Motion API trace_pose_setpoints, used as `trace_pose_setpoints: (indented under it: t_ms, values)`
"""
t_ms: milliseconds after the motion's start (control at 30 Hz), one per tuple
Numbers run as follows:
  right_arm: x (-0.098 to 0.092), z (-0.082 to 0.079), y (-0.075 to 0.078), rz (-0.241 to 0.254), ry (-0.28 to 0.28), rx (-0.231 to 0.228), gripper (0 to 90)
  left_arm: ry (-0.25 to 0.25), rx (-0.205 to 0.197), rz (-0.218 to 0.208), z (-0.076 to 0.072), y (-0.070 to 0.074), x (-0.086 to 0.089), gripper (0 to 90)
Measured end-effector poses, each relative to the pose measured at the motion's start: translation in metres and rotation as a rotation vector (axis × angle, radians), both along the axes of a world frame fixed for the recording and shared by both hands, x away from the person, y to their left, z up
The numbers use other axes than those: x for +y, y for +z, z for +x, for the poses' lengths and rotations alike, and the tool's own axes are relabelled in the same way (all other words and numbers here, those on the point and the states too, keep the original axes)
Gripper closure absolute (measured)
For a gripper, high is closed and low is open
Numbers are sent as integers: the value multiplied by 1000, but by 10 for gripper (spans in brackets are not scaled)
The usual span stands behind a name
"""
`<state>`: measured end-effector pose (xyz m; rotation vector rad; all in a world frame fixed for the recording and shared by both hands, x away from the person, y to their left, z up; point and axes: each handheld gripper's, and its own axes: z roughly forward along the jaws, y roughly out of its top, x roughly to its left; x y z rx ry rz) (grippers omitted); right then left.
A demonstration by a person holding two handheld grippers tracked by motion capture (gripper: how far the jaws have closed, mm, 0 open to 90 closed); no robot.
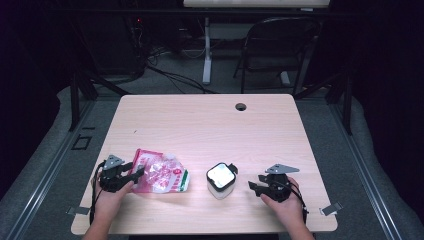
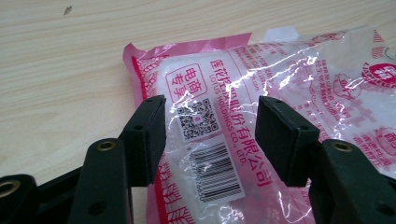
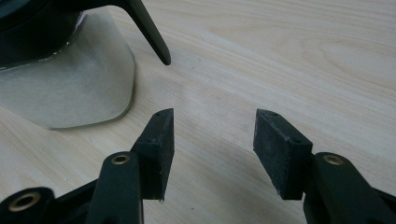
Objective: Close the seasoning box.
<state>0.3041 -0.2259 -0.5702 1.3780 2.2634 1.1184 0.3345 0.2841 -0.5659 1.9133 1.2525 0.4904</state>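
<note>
A pink and clear plastic bag (image 1: 161, 173) with white contents lies flat on the front left of the wooden table (image 1: 200, 125). My left gripper (image 1: 138, 172) is open at the bag's left end. In the left gripper view the jaws (image 2: 210, 107) stand wide apart over the bag (image 2: 289, 74), above its QR code and barcode label (image 2: 217, 170). A small clear container with a white-topped black lid (image 1: 221, 179) stands at the front centre. My right gripper (image 1: 253, 187) is open just right of it, over bare wood (image 3: 215, 116). The container (image 3: 70, 88) and its black lid latch (image 3: 149, 32) are at the upper left there.
A round cable hole (image 1: 241, 106) sits near the table's far edge. A folding chair (image 1: 280, 45) and a desk leg (image 1: 206, 50) stand on the floor beyond. Metal clips (image 1: 79, 210) (image 1: 331, 209) stick out at both front corners.
</note>
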Motion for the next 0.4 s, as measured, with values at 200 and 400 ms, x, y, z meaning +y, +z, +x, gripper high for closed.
trace_pose_setpoints:
  t_ms: [200, 400]
  values:
    - [-5, -1, 1, 17, -6, -8, 472, 63, -37, -15, -1, 2, 17, 434]
    - [-20, 0, 5, 38, -48, -46, 448, 224, -65, -158, -6, 3, 64, 434]
